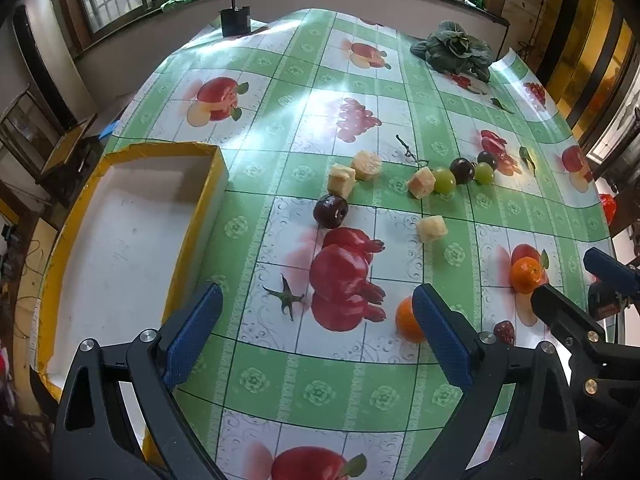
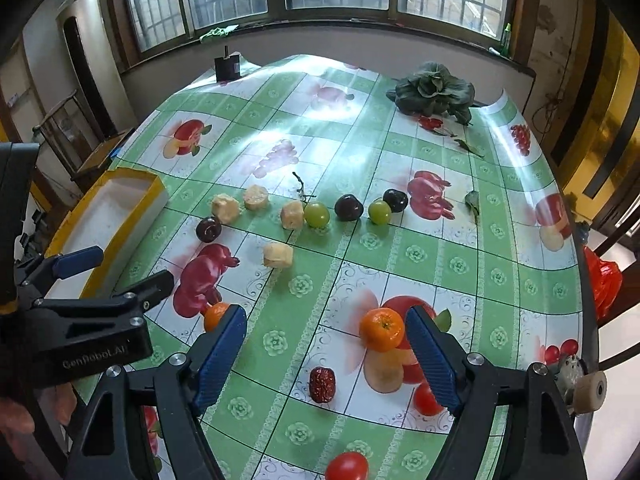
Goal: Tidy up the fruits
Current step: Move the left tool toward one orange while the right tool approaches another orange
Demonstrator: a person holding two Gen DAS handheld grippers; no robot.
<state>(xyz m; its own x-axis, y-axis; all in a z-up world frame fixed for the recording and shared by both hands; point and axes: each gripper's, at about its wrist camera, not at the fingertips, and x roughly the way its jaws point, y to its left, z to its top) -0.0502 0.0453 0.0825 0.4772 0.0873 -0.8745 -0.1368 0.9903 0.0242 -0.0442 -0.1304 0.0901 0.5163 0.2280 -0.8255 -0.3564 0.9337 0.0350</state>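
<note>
The yellow box (image 1: 120, 216) sits at the left of the left view, with nothing in it. The left gripper (image 1: 316, 336) is wide apart and holds nothing. Fruits lie on the worktop (image 1: 320, 392): a dark plum (image 1: 330, 211), green grapes (image 1: 445, 180), an orange (image 2: 382, 329). The right gripper (image 2: 326, 354) is wide apart too. The orange looks round, light and firm; I would pinch its middle, gently, so it cannot roll.

"GenRobot.AI" is printed on the left tongs (image 2: 124, 266) body.
</note>
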